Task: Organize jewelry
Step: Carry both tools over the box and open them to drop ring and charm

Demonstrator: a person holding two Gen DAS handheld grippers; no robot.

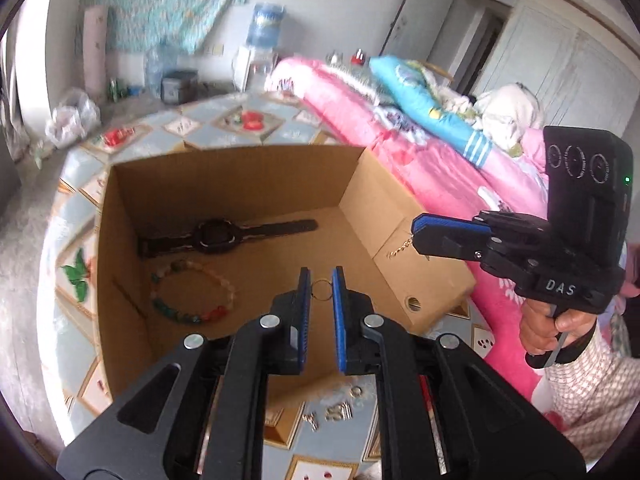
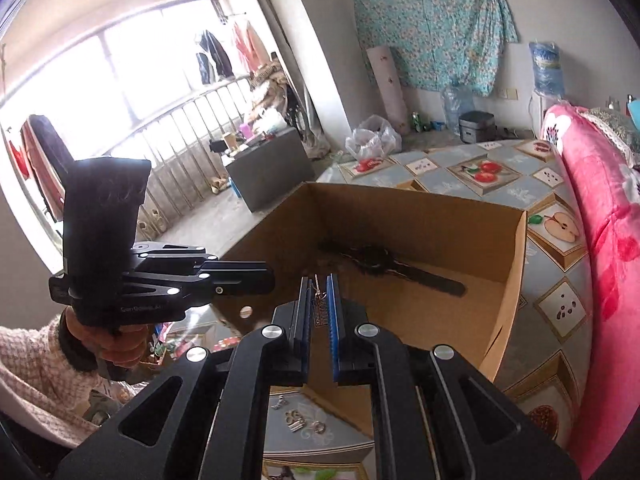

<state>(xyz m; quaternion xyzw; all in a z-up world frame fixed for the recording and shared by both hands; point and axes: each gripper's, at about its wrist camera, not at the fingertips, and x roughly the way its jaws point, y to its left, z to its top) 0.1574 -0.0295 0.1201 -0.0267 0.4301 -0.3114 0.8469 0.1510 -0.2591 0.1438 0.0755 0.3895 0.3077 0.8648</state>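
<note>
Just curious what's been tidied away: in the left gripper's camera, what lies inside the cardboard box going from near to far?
Near to far: bead bracelet → black wristwatch → the cardboard box's far wall.

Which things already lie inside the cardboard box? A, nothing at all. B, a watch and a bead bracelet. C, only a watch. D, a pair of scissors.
B: the left wrist view shows a black watch and a bead bracelet lying on the floor of the box.
</note>
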